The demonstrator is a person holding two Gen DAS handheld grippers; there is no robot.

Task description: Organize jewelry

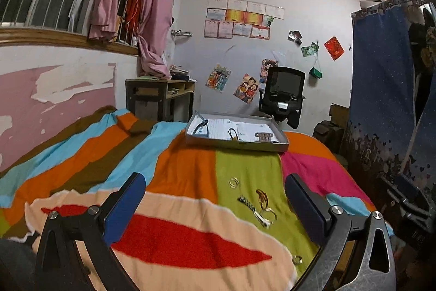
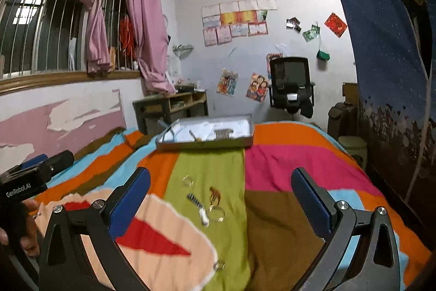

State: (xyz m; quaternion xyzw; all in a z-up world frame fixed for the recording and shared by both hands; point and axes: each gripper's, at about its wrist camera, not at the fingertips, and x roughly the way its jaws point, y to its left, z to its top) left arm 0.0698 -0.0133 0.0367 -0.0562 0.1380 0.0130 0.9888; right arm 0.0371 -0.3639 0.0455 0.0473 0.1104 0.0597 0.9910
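Left gripper (image 1: 215, 205): jaws spread wide, nothing held between the blue pads (image 1: 124, 206); it is held above the striped blanket (image 1: 177, 168). Right gripper (image 2: 220, 202): jaws likewise released and empty, blue pads (image 2: 130, 199) well apart, held over the same blanket; the left gripper's body is seen at the left edge of the right wrist view. Jewelry on the green stripe, between the fingers in both views: a pair of thin rings (image 1: 233, 182) lying farthest from the grippers; a small dark brush-like hair piece with a pale handle (image 1: 252, 210); just beside it a brown and gold dolphin-shaped clip (image 1: 262, 197); a clear ring (image 1: 268, 216) touching the near end of these two (exact overlap cannot be told); a single small ring (image 1: 297, 259) lying apart, nearest the grippers, at the edge of the green stripe. Grey shallow tray (image 1: 237, 145): placed on the blanket beyond the loose pieces, lined with white paper, holding a dark cord loop (image 1: 233, 133), a pale comb-shaped clip (image 1: 263, 137) and a dark curved item (image 1: 200, 124) at its left end. Beyond the bed: a wooden desk (image 1: 160, 97), a black office chair (image 1: 284, 92), pink curtains (image 1: 158, 4), a blue hanging cloth (image 1: 381, 89).
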